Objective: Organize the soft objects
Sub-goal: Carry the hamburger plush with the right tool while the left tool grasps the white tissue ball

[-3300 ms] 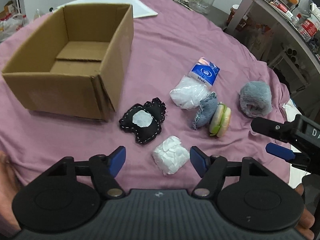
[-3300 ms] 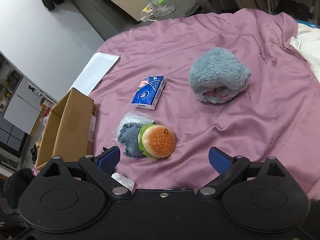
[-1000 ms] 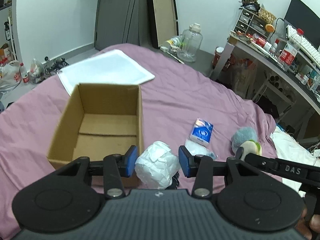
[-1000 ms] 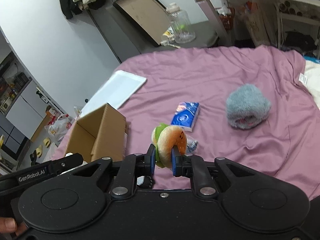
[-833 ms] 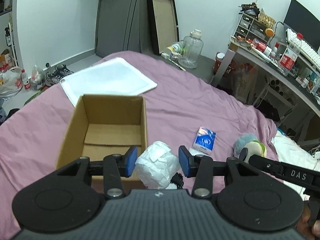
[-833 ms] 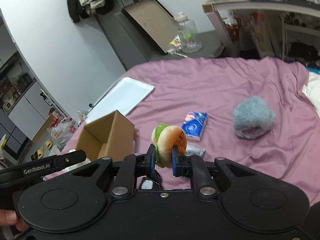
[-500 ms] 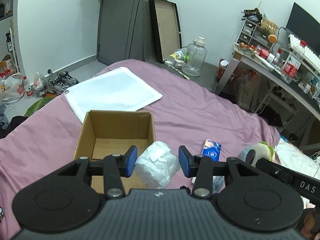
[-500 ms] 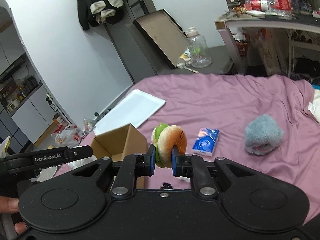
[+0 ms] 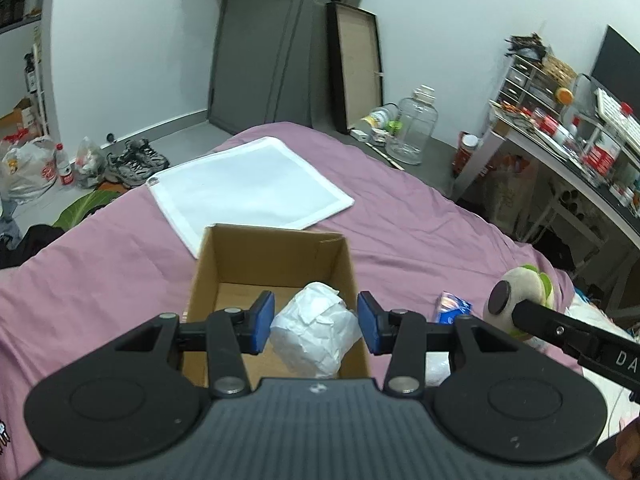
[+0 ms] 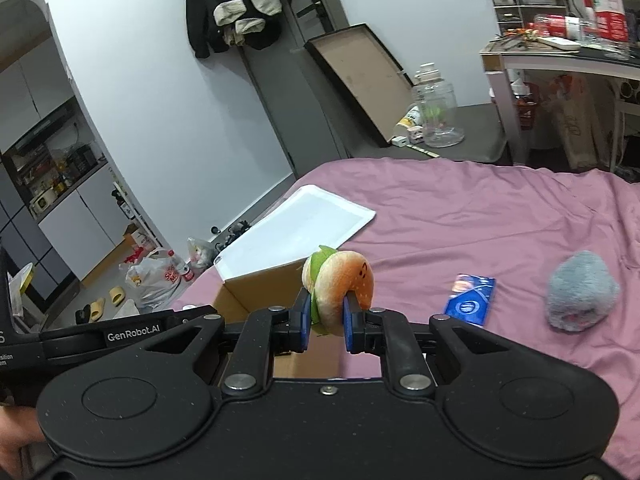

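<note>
My left gripper is shut on a white crumpled wad and holds it over the open cardboard box, just inside its near right corner. The box stands on the purple bedspread and its visible floor is bare. My right gripper is shut on a burger plush, raised in the air near the box's right side. In the left wrist view the burger plush shows at the right, behind the right gripper's finger.
A blue tissue pack and a grey fluffy plush lie on the bedspread to the right. Beyond the box lies a flat white pad. A glass jar and a cluttered desk stand past the bed.
Both grippers were open above the bed 3.3 s ago; each has since shut on its object and lifted it. Over the last second both rose and moved towards the box.
</note>
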A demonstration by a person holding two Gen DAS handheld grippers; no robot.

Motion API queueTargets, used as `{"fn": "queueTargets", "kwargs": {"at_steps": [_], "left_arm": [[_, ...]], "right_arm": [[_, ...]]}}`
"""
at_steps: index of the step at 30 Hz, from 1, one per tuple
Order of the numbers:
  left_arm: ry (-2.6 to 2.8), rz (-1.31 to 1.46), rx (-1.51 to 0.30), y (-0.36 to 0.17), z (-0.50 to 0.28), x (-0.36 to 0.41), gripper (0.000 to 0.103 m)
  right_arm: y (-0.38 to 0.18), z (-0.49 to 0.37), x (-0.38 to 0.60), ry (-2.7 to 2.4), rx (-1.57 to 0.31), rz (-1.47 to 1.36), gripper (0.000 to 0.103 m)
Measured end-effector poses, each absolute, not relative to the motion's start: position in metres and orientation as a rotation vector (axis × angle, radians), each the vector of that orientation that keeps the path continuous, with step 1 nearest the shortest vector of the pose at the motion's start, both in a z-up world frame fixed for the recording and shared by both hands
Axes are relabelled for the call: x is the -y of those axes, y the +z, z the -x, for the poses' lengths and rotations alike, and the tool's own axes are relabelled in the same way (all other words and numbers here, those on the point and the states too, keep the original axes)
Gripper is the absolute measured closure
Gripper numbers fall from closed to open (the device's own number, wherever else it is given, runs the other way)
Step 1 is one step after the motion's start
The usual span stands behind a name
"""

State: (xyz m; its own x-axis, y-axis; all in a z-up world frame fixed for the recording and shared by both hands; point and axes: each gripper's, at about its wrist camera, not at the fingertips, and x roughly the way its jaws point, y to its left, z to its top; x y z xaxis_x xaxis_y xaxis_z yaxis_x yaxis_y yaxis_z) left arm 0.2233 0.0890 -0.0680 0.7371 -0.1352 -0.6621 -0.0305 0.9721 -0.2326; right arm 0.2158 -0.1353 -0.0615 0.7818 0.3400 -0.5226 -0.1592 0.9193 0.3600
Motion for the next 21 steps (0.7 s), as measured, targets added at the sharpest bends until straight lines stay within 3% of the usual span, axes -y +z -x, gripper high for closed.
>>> {"fn": "queueTargets", "kwargs": {"at_steps": [21], "left_arm": [[-0.039, 0.362, -0.734, -0.108, -0.264, -0.142, 0.059]], "right_arm": [[-0.087, -0.264, 0.051, 0.328, -0.693, -0.269, 0.087]]}}
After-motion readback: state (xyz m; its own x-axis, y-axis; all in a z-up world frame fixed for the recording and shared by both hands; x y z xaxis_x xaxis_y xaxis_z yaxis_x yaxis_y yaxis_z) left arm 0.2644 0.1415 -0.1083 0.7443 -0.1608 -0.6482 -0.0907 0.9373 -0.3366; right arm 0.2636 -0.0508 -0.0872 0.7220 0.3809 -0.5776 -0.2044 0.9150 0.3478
